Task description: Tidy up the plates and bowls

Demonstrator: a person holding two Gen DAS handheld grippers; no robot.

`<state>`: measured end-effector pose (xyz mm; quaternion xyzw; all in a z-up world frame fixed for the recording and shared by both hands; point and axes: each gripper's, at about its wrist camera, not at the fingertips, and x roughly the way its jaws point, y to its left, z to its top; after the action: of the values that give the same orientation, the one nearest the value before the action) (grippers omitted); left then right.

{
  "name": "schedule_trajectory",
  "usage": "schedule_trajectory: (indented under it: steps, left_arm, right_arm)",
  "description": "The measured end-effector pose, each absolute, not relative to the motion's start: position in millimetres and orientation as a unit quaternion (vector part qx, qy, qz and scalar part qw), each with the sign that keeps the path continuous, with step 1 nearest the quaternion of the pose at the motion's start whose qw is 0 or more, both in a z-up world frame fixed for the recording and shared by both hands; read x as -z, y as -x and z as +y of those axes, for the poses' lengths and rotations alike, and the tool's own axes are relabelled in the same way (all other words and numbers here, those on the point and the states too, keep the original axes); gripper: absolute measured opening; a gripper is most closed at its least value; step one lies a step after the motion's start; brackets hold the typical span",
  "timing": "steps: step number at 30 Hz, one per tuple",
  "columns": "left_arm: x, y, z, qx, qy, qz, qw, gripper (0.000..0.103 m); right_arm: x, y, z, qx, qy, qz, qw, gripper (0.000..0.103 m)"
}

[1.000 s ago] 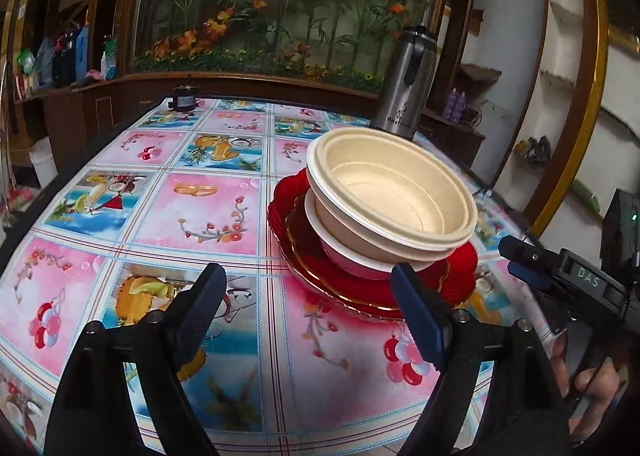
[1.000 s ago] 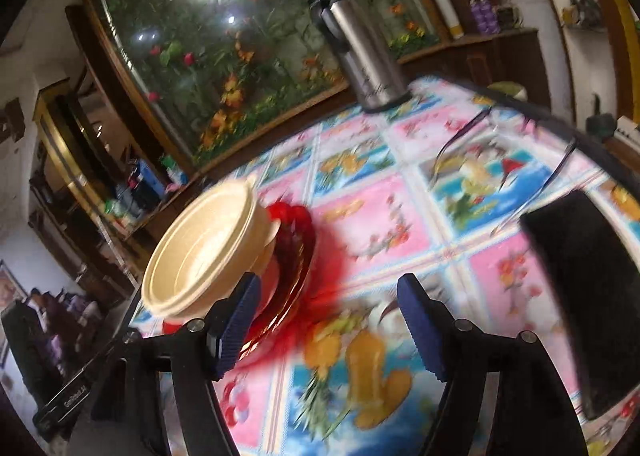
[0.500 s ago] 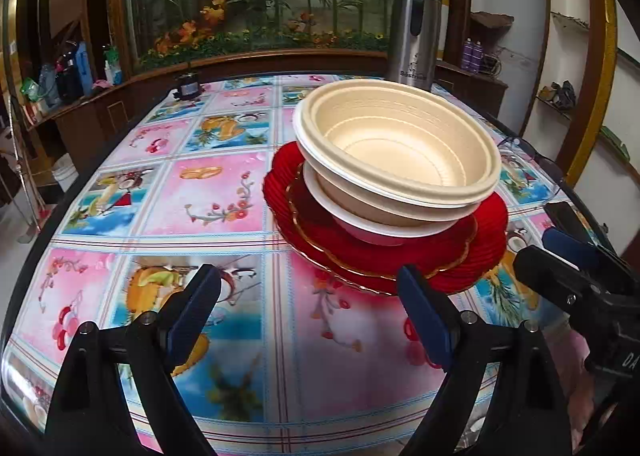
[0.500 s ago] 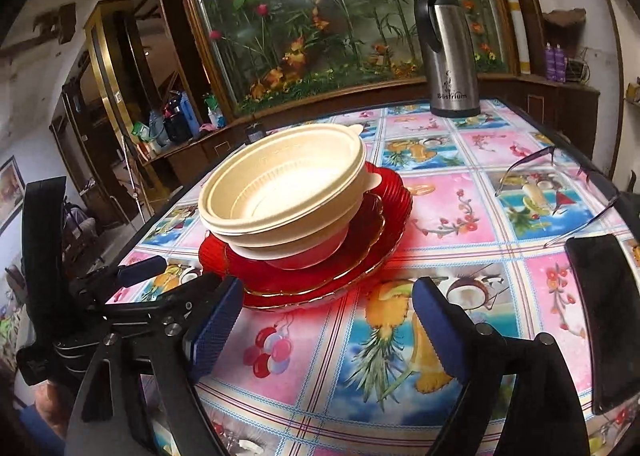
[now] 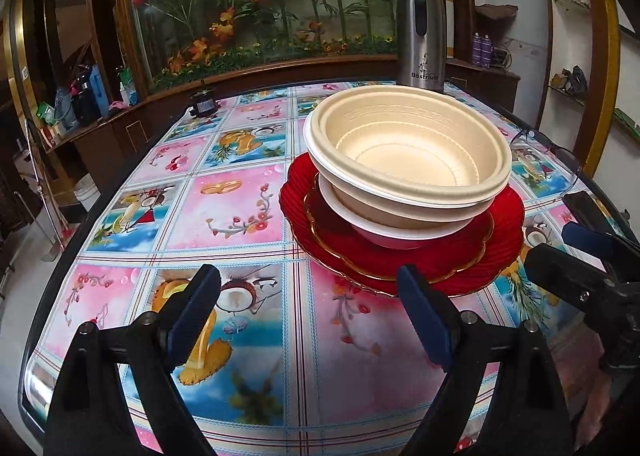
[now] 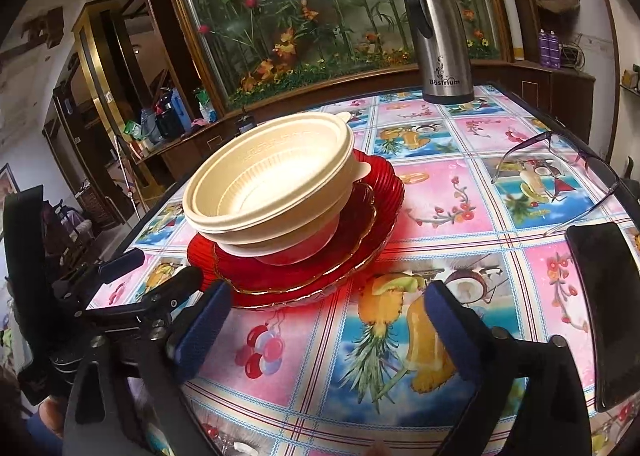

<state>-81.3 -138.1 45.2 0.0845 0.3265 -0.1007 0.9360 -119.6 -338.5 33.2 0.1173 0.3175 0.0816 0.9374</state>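
Cream bowls point(image 5: 408, 148) sit nested in a white bowl point(image 5: 384, 230), stacked on two red plates point(image 5: 500, 248) on the patterned table. The same stack shows in the right wrist view: cream bowls point(image 6: 272, 180), red plates point(image 6: 360, 232). My left gripper point(image 5: 308, 316) is open and empty, low over the table just in front of the stack. My right gripper point(image 6: 328, 332) is open and empty, in front of the stack and to its right. Each gripper shows in the other's view, the right point(image 5: 580, 260) and the left point(image 6: 132, 280).
A steel thermos point(image 5: 420, 32) stands at the table's far edge, also in the right wrist view point(image 6: 440, 36). Glasses point(image 6: 560, 164) and a black phone point(image 6: 604, 316) lie on the right side. A small dark jar point(image 5: 202, 102) sits at the far left corner.
Both grippers have swung level and drawn back from the stack toward the table's near edge. The bowls and plates have not moved.
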Motion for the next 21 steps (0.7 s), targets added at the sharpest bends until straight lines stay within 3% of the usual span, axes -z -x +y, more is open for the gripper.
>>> schedule_trajectory:
  steps: [21]
  left_arm:
    - [-47.6,83.3,-135.6,0.091,-0.09,0.322,0.938,0.091]
  right_arm:
    - [-33.8,120.1,-337.2,-0.09,-0.119,0.314,0.938,0.102]
